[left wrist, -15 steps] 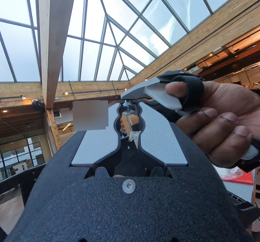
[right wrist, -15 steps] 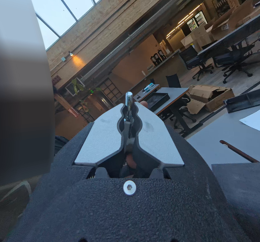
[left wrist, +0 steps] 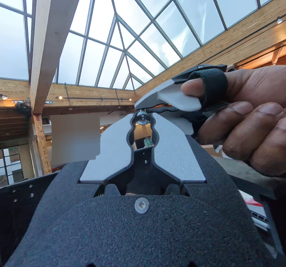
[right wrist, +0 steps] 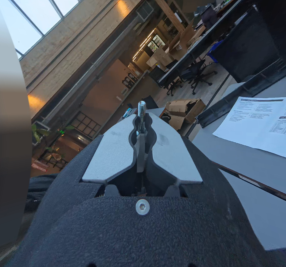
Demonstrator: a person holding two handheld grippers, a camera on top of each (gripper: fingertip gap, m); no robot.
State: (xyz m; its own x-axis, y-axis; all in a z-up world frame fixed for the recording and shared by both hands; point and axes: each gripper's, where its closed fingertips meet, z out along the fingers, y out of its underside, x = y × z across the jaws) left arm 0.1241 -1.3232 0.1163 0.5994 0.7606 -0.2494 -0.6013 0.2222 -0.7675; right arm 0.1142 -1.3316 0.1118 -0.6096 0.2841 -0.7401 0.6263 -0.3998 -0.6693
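My left gripper points up at a glass roof, its grey fingers close around the shiny head of a bolt at their tips. The right gripper, held by a hand with a black strap over one finger, reaches in from the right and its tips meet the bolt from above. In the right wrist view my right gripper is shut on the bolt, whose threaded end sticks out past the tips. A thin grey bar lies in the gap behind it.
A grey table at the right bears a printed sheet and a black tray. Beyond are an open cardboard box, office chairs and desks. A wooden beam and skylight are overhead. The grippers are tip to tip, or close to it.
Both views have swung: the right wrist view has tilted and now shows the table with the sheet. The bolt stays between the fingertips of both grippers.
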